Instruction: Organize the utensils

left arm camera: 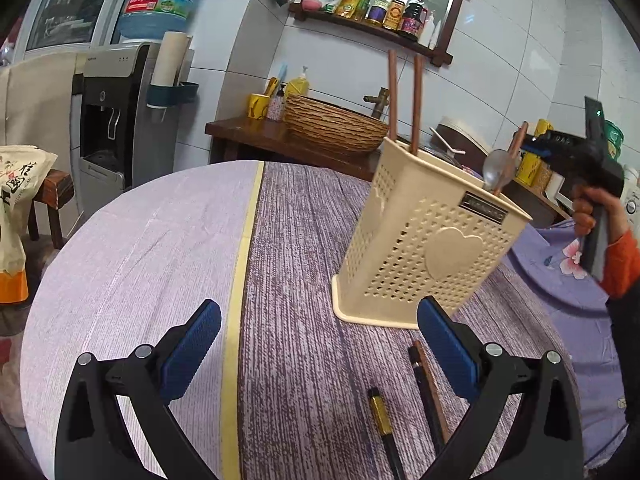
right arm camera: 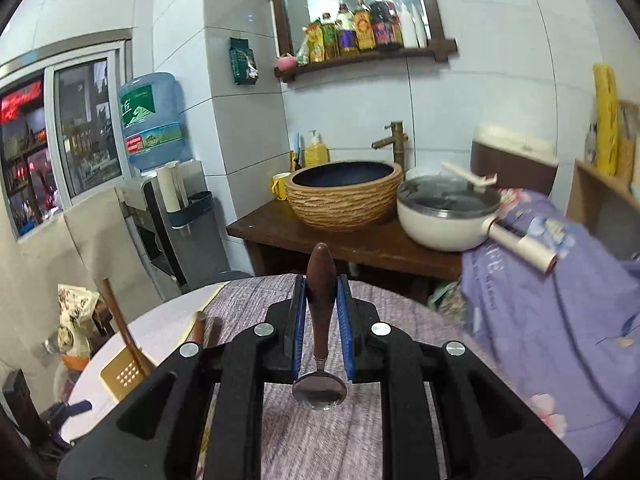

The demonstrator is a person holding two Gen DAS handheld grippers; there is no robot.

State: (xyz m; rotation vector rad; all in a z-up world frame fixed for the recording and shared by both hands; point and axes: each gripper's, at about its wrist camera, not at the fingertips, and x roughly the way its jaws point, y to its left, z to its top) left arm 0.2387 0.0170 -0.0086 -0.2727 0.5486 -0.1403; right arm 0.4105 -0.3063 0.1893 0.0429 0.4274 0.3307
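Observation:
A cream perforated utensil holder (left arm camera: 424,248) with a heart on its side stands on the round table (left arm camera: 304,264). Two brown chopsticks (left arm camera: 417,100) stick up from it. My left gripper (left arm camera: 320,344) is open and empty, low over the table in front of the holder. Several dark chopsticks (left arm camera: 428,392) lie on the table beside its right finger. My right gripper (right arm camera: 321,312) is shut on a spoon (right arm camera: 320,320) with a brown wooden handle and a metal bowl. In the left wrist view that spoon (left arm camera: 498,168) hangs behind the holder's far rim. The holder's corner (right arm camera: 124,372) shows at the lower left of the right wrist view.
A wooden counter (right arm camera: 360,244) behind the table bears a woven basin (right arm camera: 344,196), a tap and a white pot (right arm camera: 444,216). A water dispenser (left arm camera: 108,120) stands at the left. A purple flowered cloth (right arm camera: 560,280) lies at the table's right. A bag (left arm camera: 20,216) sits at far left.

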